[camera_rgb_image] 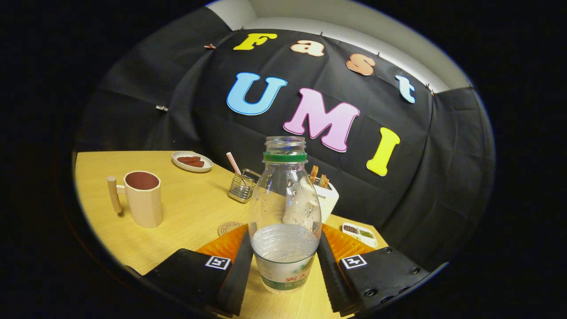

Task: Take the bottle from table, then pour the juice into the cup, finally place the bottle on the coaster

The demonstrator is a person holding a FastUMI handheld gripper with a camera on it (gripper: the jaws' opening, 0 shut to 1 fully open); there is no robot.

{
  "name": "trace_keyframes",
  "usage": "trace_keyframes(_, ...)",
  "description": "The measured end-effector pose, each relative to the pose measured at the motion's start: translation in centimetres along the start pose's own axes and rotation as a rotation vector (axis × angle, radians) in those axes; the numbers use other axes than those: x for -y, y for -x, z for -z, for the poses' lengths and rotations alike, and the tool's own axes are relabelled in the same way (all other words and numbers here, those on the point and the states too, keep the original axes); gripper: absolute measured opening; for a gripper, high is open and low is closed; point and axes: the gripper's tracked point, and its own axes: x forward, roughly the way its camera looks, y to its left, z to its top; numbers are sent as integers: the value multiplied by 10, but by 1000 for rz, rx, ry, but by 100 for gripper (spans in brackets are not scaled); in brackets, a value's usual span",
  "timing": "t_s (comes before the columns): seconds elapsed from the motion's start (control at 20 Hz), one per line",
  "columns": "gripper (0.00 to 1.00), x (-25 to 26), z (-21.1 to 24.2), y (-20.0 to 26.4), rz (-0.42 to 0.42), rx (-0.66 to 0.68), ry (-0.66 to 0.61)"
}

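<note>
Clear uncapped bottle [284, 212] sitting between jaws, which appear to be clamping it; cup [142, 198] at ten o'clock. Loose grip risking slip, spilling juice on bench [190, 212].

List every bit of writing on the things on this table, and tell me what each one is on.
Nothing can be read outright.
bottle, label: reddish characters, too blurred to read.
coaster: a ring of print, too small to read.
white box behind the bottle: tiny print, unreadable.
hand-held gripper: square coded tags, no words; its fingers press the bottle's sides.
</note>
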Motion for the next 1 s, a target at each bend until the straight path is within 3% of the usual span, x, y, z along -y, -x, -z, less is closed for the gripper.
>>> trace_keyframes(1.0, 75, -85, -43, -42, -80, 99, 548)
